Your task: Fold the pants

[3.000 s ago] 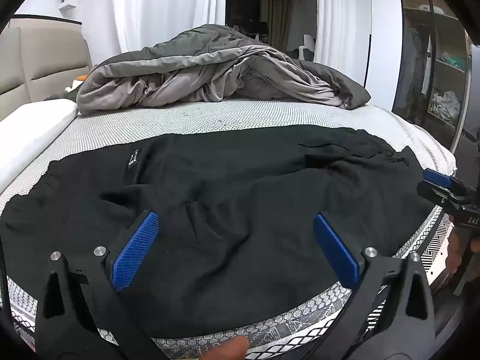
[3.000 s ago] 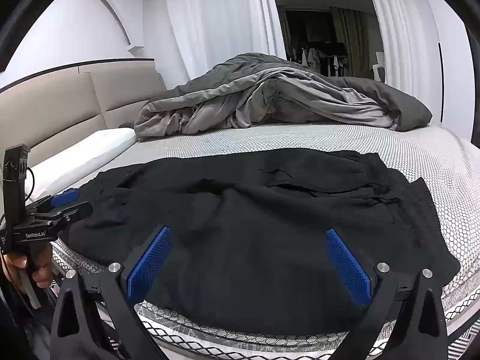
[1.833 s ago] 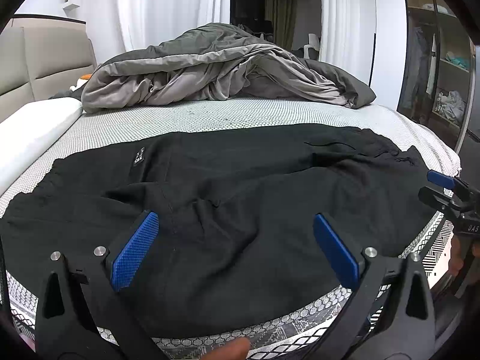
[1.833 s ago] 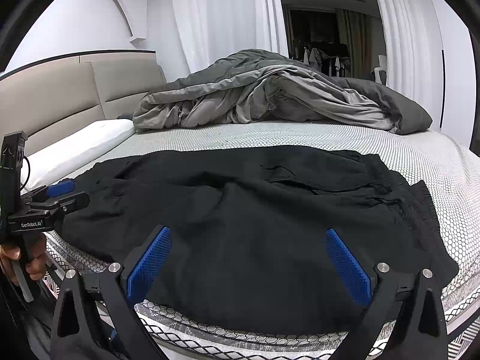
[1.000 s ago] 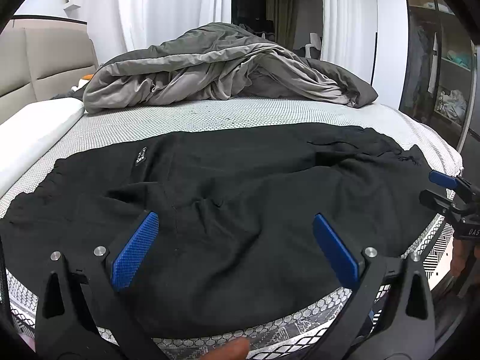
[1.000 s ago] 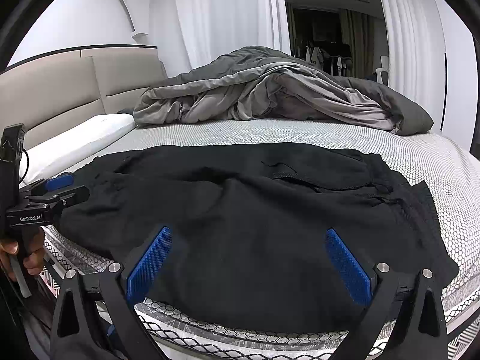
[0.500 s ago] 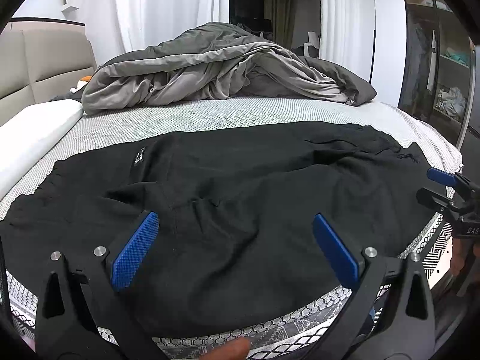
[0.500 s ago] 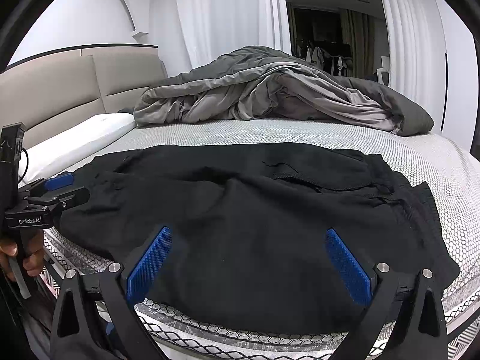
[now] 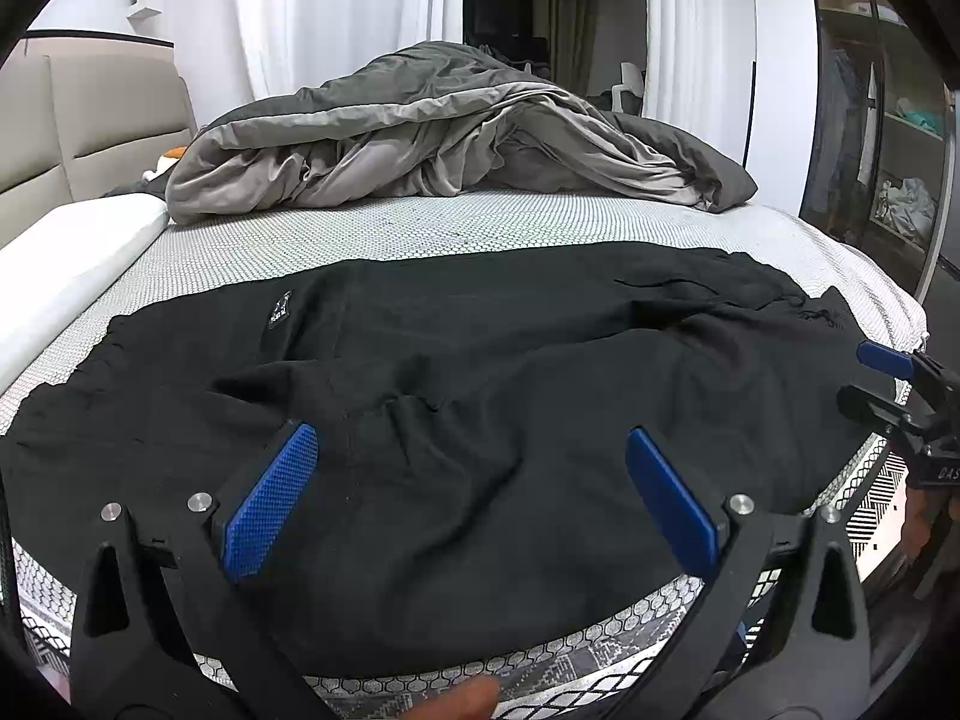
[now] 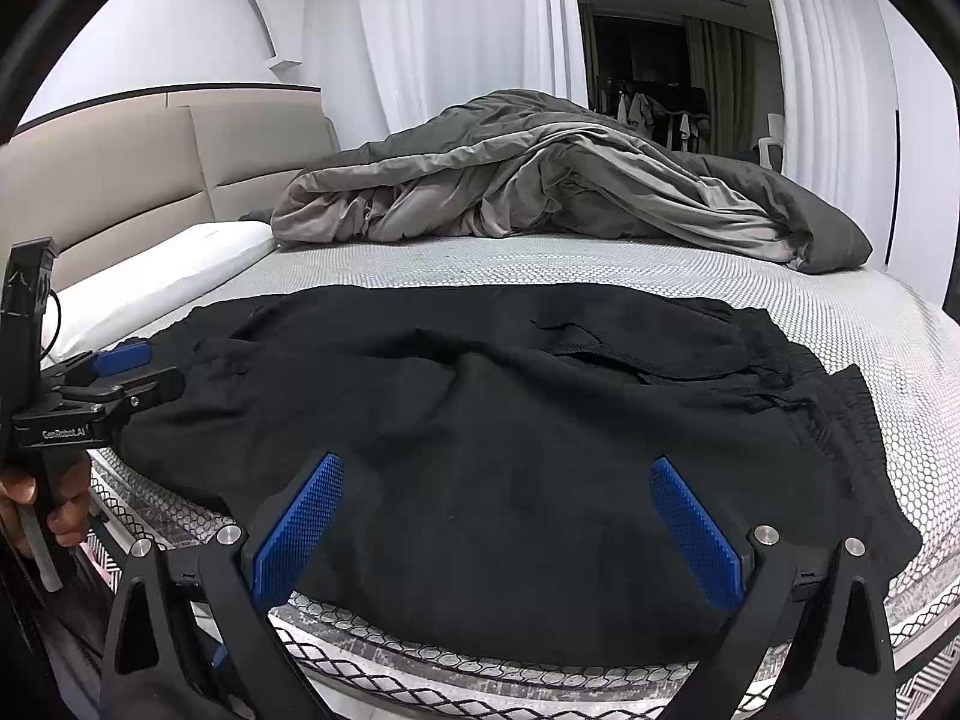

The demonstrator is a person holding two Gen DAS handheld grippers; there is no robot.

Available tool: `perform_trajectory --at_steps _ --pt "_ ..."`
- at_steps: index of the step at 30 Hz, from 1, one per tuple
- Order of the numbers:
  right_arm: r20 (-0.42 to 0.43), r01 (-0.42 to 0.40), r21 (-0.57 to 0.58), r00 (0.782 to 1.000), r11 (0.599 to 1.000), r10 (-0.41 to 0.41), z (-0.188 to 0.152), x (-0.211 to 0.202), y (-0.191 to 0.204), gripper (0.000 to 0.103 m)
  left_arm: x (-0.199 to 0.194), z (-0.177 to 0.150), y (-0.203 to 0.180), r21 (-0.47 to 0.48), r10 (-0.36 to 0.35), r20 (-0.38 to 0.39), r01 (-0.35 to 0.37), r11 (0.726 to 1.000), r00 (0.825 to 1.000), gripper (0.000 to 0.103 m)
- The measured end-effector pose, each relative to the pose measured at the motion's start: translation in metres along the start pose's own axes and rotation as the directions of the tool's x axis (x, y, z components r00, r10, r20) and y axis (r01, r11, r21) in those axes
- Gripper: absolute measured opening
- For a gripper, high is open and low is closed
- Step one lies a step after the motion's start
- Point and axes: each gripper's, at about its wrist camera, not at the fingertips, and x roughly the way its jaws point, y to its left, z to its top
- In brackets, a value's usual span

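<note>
Black pants (image 9: 480,396) lie spread across the near part of the bed, wrinkled, with a small label (image 9: 279,312) toward the left. The same pants (image 10: 510,438) fill the right wrist view, their waistband bunched at the right. My left gripper (image 9: 468,480) hovers open just above the near edge of the fabric, nothing between its blue pads. My right gripper (image 10: 495,516) is likewise open over the near hem. Each gripper shows in the other's view: the right gripper (image 9: 882,384) at the far right, the left gripper (image 10: 129,372) at the far left, held by a hand (image 10: 36,504).
A rumpled grey duvet (image 9: 444,138) is heaped at the far side of the mattress (image 9: 420,228). A white pillow (image 9: 66,264) and beige headboard (image 10: 138,174) lie to the left. A wardrobe with shelves (image 9: 900,150) stands to the right.
Both grippers have drifted only slightly and stay open. The pants lie as before.
</note>
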Motion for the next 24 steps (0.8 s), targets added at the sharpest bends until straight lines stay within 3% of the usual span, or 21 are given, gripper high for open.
perform_trajectory --at_steps 12,21,24 --pt "-0.002 -0.006 -0.027 1.0 1.0 0.006 0.0 0.0 0.007 0.103 0.001 0.0 0.0 0.0 0.007 -0.003 -0.007 1.0 1.0 0.102" --pt "0.01 -0.027 -0.015 1.0 1.0 0.027 0.009 -0.005 -0.012 0.103 0.002 0.002 0.032 -0.087 0.035 -0.014 -0.036 0.996 0.999 0.102" --pt "-0.003 -0.04 0.024 0.999 0.999 0.04 0.015 -0.002 -0.03 0.103 0.005 0.007 0.056 -0.157 0.055 -0.022 -0.058 0.986 0.998 0.102"
